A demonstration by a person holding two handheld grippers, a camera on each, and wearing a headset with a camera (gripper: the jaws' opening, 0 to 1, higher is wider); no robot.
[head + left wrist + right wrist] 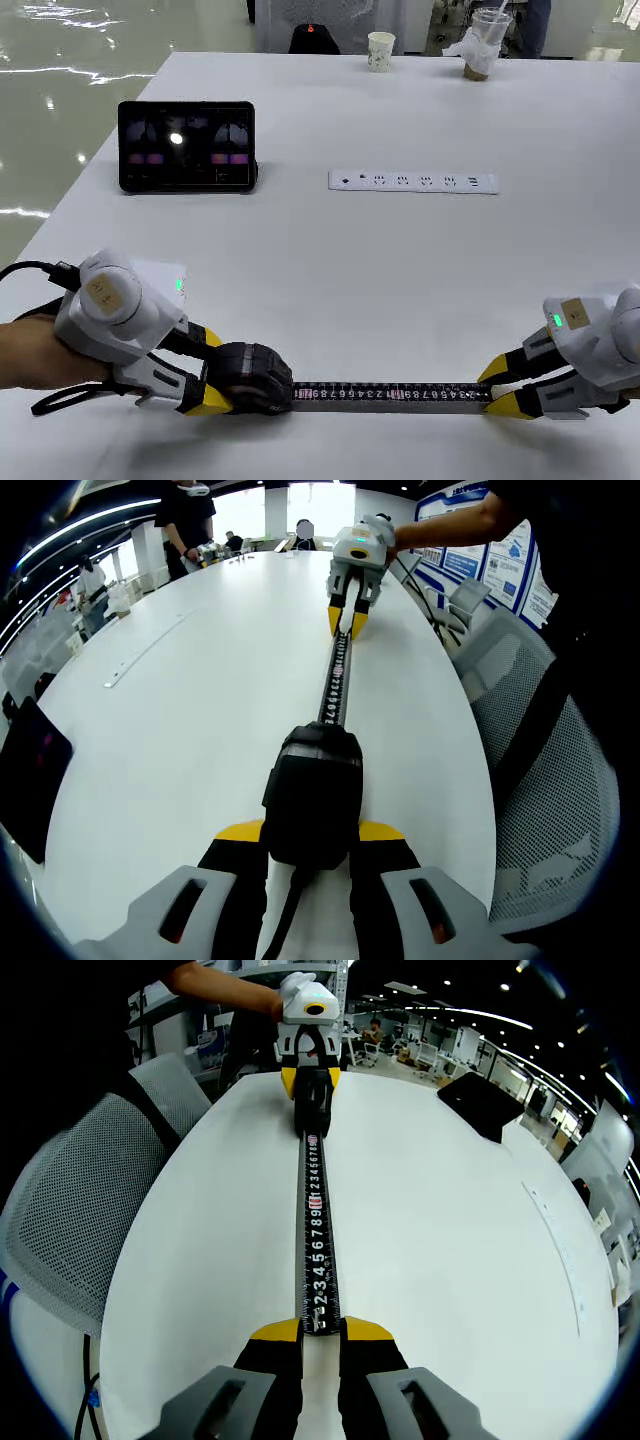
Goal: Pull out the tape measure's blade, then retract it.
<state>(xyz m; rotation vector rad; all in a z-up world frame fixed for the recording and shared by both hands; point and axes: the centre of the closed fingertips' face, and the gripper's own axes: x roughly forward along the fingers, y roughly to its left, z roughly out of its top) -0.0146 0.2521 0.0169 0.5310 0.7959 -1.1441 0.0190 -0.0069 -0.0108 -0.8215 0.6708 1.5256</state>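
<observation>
On a white table, along its near edge, the left hand-held gripper clamps the tape measure as an anchor. The right hand-held gripper pinches the blade at its tip, stretching it flat.

my white worktop carries a dark tablet on the left, a white power strip flat near the middle, a paper cup and a clear plastic cup at the far edge, and nearest me the tape measure, its blade drawn out flat.
</observation>
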